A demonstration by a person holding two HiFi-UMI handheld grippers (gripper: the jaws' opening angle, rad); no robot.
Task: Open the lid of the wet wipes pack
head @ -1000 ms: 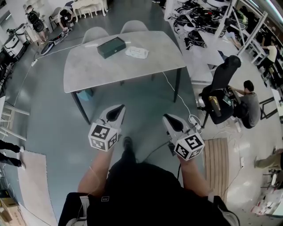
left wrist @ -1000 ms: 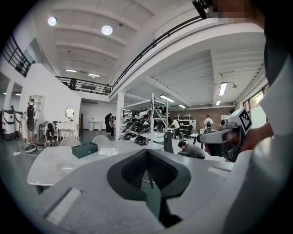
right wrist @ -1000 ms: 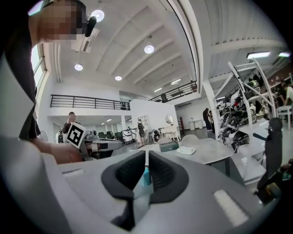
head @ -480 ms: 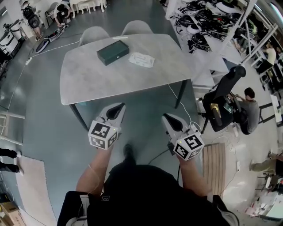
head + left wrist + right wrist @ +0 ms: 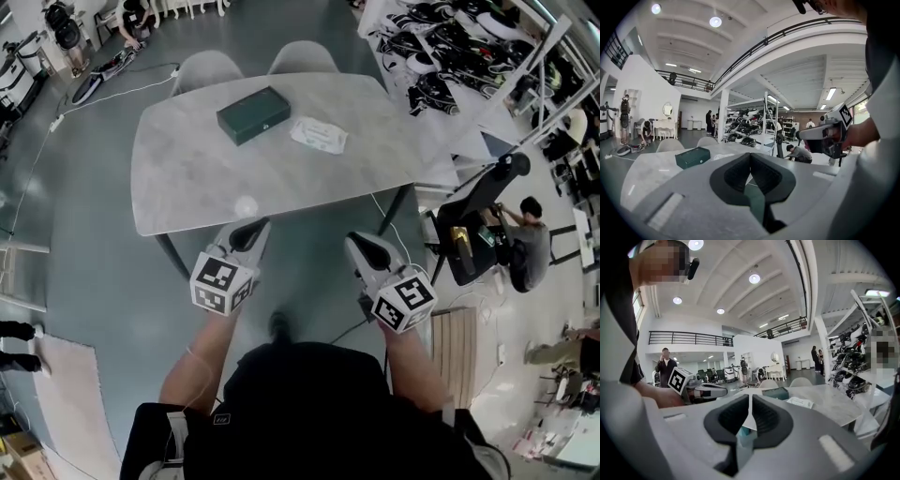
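Two handheld grippers, the left gripper (image 5: 249, 231) and the right gripper (image 5: 360, 246), sit side by side above the floor. Each has its jaws pressed together on nothing and points toward the near edge of a grey table (image 5: 187, 178). The wet wipes pack (image 5: 319, 134) lies flat on the table's far side, well apart from both grippers, near a dark green box (image 5: 253, 114).

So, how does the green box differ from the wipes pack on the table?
The box is dark green; the pack is white. The box is a thick block; the pack lies flat and thin. The box sits left of the pack in the head view. Both lie on the table's far half, close but not touching.
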